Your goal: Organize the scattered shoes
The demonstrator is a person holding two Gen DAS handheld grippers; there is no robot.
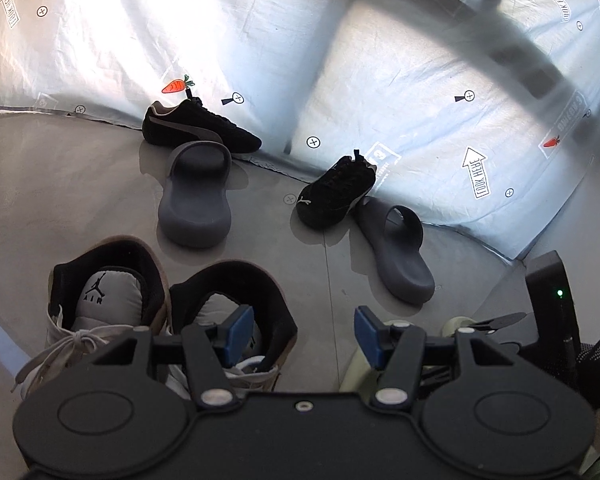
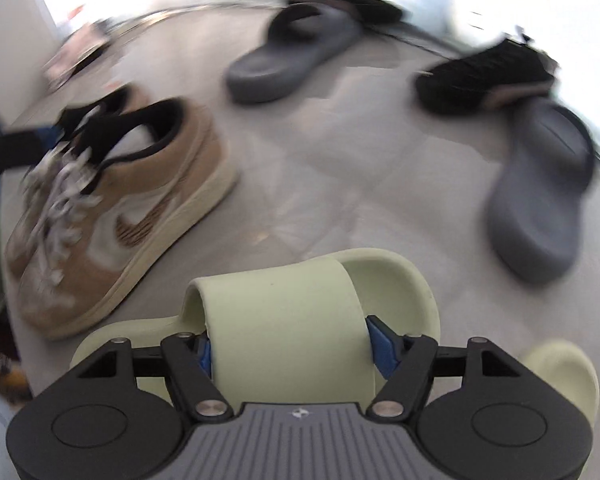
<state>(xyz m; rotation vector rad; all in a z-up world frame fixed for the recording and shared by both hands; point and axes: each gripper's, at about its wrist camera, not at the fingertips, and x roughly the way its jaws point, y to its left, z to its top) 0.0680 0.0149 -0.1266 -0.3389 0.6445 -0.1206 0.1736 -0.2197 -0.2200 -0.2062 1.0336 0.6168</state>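
Shoes lie scattered on the grey floor. Right gripper fingers straddle the pale green slide's strap, touching its sides. Left gripper hangs released over a tan high-top (its mate alongside). Beyond: two grey slides and two black sneakers by the silver sheet.
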